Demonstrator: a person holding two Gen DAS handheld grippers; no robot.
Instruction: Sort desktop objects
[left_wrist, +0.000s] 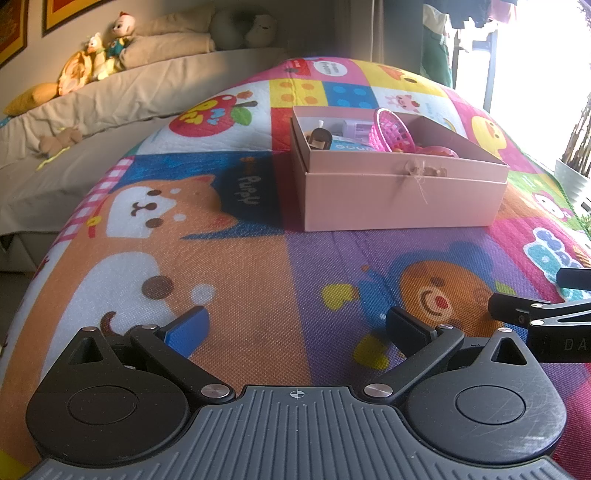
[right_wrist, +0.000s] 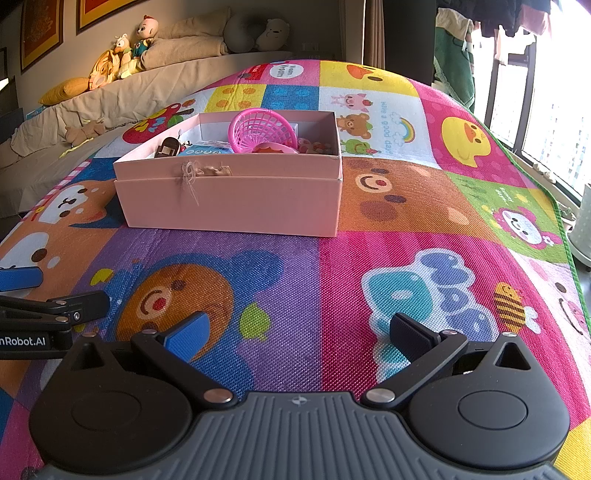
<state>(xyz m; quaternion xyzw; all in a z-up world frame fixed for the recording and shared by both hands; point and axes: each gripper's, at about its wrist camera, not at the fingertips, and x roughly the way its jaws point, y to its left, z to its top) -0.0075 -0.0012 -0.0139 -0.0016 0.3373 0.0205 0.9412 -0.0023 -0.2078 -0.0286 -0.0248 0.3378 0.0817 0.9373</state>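
Note:
A pink cardboard box (left_wrist: 402, 199) (right_wrist: 232, 203) stands open on the cartoon play mat (left_wrist: 236, 280) (right_wrist: 369, 236). Inside lie a pink plastic basket (left_wrist: 391, 129) (right_wrist: 260, 129), a small brown figure (left_wrist: 319, 139) (right_wrist: 170, 147), a blue-and-white packet (right_wrist: 205, 150) and other small toys. My left gripper (left_wrist: 297, 325) hovers open and empty over the mat, short of the box. My right gripper (right_wrist: 299, 332) is also open and empty, nearer the mat's right half. Each gripper shows at the other view's edge.
A bed (left_wrist: 110, 107) with beige bedding, pillows and plush toys (left_wrist: 99, 55) runs along the left. A bright window (right_wrist: 554, 110) and hanging clothes (right_wrist: 454, 62) are on the right. The mat's green edge (right_wrist: 554, 206) drops to the floor at right.

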